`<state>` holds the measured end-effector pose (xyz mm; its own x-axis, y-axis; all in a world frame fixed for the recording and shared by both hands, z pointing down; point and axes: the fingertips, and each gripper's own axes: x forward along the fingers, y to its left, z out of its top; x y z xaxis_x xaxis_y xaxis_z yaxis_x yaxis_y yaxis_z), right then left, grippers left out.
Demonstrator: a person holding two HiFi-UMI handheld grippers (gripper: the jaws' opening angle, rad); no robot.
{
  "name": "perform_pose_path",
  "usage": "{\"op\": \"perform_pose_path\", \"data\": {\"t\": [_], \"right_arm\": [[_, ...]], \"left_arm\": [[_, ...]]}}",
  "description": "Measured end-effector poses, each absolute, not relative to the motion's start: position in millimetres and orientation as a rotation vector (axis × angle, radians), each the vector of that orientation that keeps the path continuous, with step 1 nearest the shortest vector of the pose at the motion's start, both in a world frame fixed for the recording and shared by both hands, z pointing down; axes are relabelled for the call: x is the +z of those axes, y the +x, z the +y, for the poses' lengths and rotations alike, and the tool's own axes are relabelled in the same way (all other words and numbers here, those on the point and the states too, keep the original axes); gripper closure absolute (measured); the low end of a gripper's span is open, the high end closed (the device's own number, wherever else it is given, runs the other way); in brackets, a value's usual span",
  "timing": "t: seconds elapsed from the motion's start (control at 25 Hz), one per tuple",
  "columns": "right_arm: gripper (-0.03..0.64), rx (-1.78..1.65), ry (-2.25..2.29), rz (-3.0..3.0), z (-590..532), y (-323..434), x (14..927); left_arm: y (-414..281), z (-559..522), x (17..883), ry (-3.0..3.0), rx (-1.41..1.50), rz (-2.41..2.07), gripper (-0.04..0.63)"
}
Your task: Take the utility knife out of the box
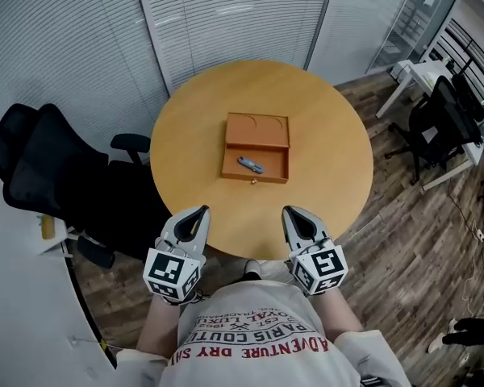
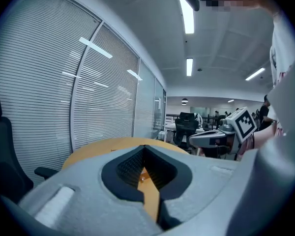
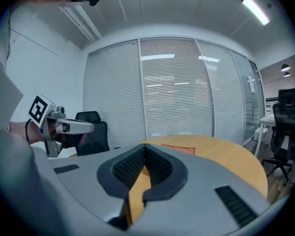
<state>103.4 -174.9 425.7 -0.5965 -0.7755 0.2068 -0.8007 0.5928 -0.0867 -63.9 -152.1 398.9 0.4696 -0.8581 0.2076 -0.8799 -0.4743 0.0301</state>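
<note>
utility knife [image 1: 250, 165]: lying slanted in the lower tray of the open box [image 1: 258, 131]
box: at the middle of the round desk [image 1: 194, 135], lid laid flat behind the tray
left gripper [image 1: 198, 211]: over the desk's near edge, jaws closed tip to tip, nothing between
right gripper [image 1: 291, 212]: alongside, jaws pressed together, empty
utility knife to jaws: well apart, ahead of both tips, between their lines

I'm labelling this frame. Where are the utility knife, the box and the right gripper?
utility knife [image 1: 250, 165], head view, middle of its body.
box [image 1: 258, 130], head view, bare inside of the open lid.
right gripper [image 1: 289, 210], head view, at its fingertips.
</note>
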Motion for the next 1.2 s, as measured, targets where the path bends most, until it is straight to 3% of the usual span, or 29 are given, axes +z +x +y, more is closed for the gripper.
{"op": "perform_pose_path", "data": {"t": [0.48,1.2], "right_arm": [[0.609,0.350,1.271,-2.625,-276.1,131.7,452.2],[0.609,0.440,1.029,-2.320,-353.9,34.7,540.7]], "left_arm": [[-36.1,-243.5,411.2,2.530,0.272,-1.564,0.601],[-109.4,-337.3,455.8,2.536,0.338,-1.374,0.600]]}}
